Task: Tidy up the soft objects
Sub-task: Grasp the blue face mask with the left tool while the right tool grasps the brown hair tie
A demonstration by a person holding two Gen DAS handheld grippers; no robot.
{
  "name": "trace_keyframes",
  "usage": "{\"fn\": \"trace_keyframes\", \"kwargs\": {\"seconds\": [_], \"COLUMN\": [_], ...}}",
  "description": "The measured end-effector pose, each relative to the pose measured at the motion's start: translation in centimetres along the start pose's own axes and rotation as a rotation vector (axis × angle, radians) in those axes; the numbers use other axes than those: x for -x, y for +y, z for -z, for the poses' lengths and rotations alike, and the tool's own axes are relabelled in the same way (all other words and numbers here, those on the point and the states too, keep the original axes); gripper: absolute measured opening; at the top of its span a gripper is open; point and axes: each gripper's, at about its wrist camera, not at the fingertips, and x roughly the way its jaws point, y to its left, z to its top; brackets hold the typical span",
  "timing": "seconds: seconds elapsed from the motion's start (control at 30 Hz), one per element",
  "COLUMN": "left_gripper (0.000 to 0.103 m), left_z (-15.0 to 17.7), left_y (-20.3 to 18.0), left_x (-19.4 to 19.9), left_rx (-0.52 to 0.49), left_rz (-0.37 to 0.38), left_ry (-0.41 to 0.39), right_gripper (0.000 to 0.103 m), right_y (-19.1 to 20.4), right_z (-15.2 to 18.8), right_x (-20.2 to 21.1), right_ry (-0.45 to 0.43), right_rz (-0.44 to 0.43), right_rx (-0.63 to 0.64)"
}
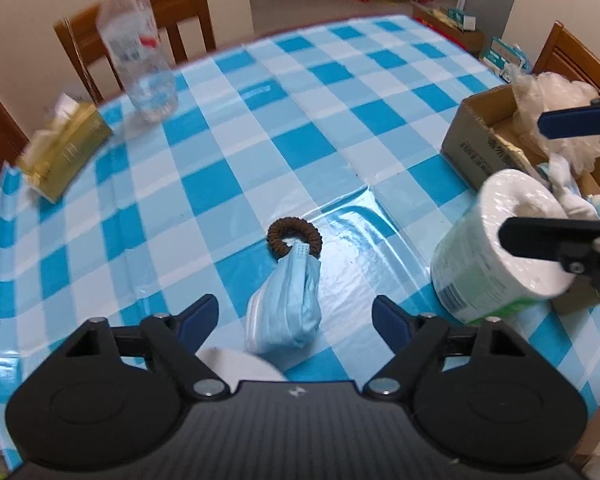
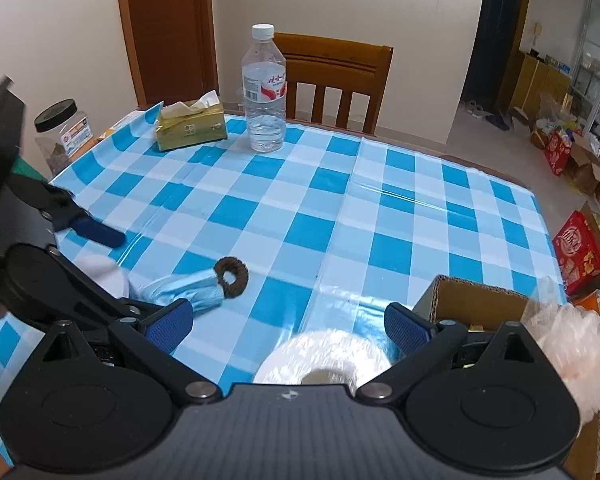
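Observation:
A folded light-blue face mask (image 1: 286, 308) threaded through a brown hair scrunchie (image 1: 295, 236) lies on the checked tablecloth between the open fingers of my left gripper (image 1: 296, 314). It also shows in the right wrist view (image 2: 188, 292) with the scrunchie (image 2: 232, 276). A wrapped white toilet-paper roll (image 1: 500, 240) stands at the right, between the open fingers of my right gripper (image 2: 288, 326); the roll (image 2: 324, 356) is just below that gripper. A cardboard box (image 1: 484, 136) at the right holds a white mesh sponge (image 1: 556, 120) and other soft items.
A water bottle (image 2: 264, 92) and a yellow tissue pack (image 2: 190, 126) stand at the far side of the table (image 2: 400, 216). A plastic jar (image 2: 62, 132) sits at the left edge. Wooden chairs (image 2: 336, 80) surround the table.

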Motion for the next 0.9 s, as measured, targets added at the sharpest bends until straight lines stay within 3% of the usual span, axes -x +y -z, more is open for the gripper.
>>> {"fn": "trace_keyframes", "kwargs": {"seconds": [0.07,0.2,0.37,0.43,0.67,0.9], "left_gripper": [0.081,0.068,0.067,0.056,0.036,0.036], "left_z": [-0.7,-1.5,-1.7,-1.8,-1.9,-1.9], "left_y": [0.5,1.3,2.2,2.3,2.9,4.4], "left_x": [-1.5,-4.3,-6.3,-6.7,-7.3,-6.7], "left_rx": [0.014,0.027,0.050,0.051,0.070,0.103], "left_rz": [0.030,0.070,0.086,0.101,0.115,0.073], "left_ry": [0.037,0.116,0.182,0.198,0.208,0.172], "right_gripper": [0.103,0.103,0.103,0.103,0.103,0.103], "right_y": [-0.5,-0.9,-0.9,-0.9,-0.4,0.6], "right_z": [-0.5,-1.4,-2.1,-2.3,-2.9,-3.5], "right_x": [-0.8,-2.3,-3.5,-4.0,-5.1,-6.4], "right_ry": [0.014,0.029,0.043,0.051,0.060,0.080], "right_rz": [-0.009,-0.017,-0.020,-0.027,-0.020,-0.020], "right_rx": [-0.005,-0.006,0.005,0.006,0.030,0.041]}}
